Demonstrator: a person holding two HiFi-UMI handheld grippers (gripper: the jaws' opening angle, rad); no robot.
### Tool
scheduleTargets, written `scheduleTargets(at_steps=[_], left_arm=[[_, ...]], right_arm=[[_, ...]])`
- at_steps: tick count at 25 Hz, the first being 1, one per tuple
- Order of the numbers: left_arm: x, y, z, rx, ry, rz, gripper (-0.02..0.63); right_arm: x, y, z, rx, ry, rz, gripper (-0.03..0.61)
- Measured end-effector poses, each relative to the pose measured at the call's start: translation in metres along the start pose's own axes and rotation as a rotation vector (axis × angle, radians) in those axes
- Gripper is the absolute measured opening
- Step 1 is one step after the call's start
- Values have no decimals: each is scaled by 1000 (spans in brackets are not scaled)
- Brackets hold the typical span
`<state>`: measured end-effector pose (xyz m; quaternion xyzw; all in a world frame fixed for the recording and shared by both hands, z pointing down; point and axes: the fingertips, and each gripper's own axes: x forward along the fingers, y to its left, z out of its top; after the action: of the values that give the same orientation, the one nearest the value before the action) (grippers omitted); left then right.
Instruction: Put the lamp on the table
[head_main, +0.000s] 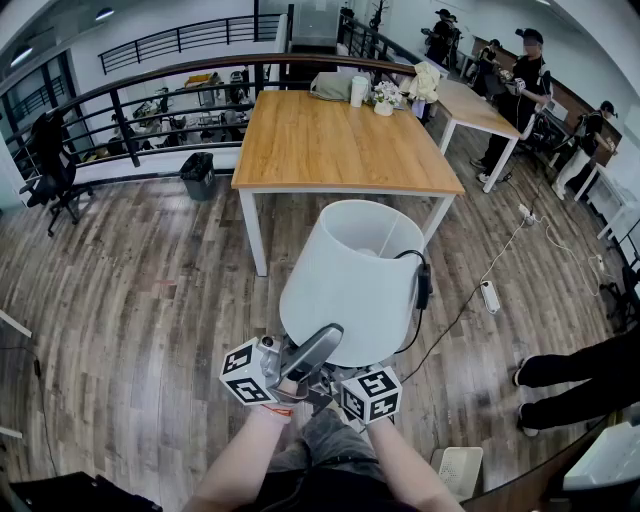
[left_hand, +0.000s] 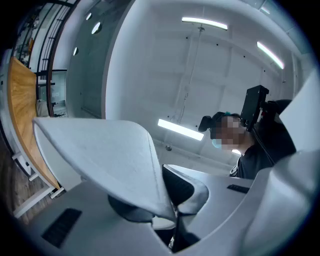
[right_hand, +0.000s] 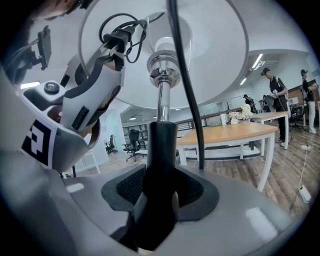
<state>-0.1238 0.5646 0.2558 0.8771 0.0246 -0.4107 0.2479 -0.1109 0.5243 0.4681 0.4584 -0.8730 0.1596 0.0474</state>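
A lamp with a white shade (head_main: 350, 280) is held in the air in front of me, above the wood floor. My left gripper (head_main: 285, 372) is shut on the edge of its flat grey base (head_main: 312, 352), which fills the left gripper view as a grey wedge (left_hand: 110, 160) between the jaws (left_hand: 172, 210). My right gripper (right_hand: 159, 195) is shut on the black stem (right_hand: 161, 165) under the shade (right_hand: 210, 55). The black cord (right_hand: 187, 85) hangs beside the stem. The wooden table (head_main: 340, 145) stands ahead, beyond the lamp.
On the table's far edge sit a white roll (head_main: 359, 90) and flowers (head_main: 385, 98). A black bin (head_main: 198, 175) stands to the table's left. A power strip (head_main: 490, 296) and cables lie on the floor to the right. People stand at the back right, and someone's legs (head_main: 570, 385) are nearby.
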Motion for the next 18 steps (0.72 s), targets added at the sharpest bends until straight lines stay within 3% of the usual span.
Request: scheduleTargets(at_steps=[9, 18], left_arm=[[26, 72, 15, -15, -47, -18, 57], [68, 156, 11, -44, -35, -20, 55]], right_arm=[[36, -66, 24, -17, -25, -3, 184], [68, -150, 46, -12, -30, -17, 184]])
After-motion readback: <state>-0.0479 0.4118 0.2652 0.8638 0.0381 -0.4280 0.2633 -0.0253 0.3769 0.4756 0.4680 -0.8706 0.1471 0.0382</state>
